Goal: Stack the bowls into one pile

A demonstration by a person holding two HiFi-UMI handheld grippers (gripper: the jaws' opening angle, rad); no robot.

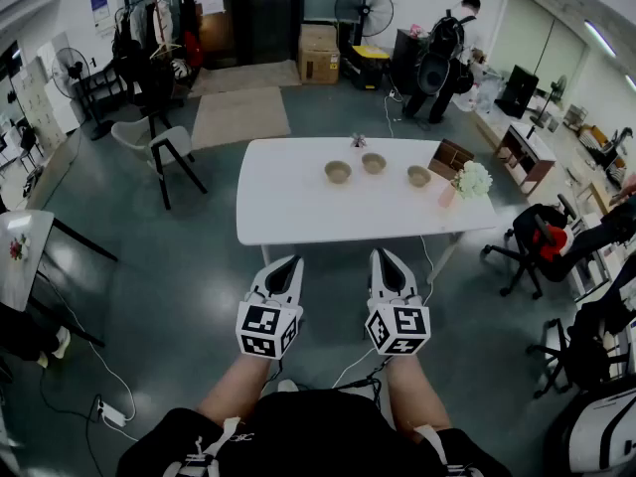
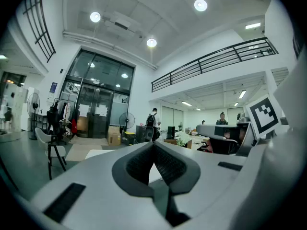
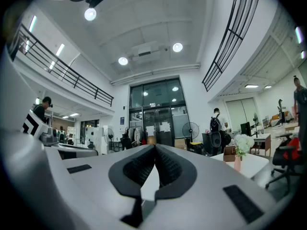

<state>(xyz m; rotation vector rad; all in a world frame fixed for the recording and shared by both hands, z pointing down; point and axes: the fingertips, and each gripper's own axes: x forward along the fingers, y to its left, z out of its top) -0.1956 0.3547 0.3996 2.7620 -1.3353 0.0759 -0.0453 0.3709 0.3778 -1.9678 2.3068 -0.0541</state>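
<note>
While we hold both grippers level above the glossy grey floor (image 1: 179,296), three round tan bowls sit apart in a row on the smooth white, round-cornered table (image 1: 288,217): left bowl (image 1: 338,172), middle bowl (image 1: 374,163), right bowl (image 1: 419,176). Only the head view shows them. The left gripper (image 1: 294,260) and right gripper (image 1: 381,254) have their ribbed dark pads (image 2: 168,166) clenched tip to tip on nothing. Our right gripper view catches a pink vase (image 3: 237,163) holding white flowers (image 3: 242,143).
</note>
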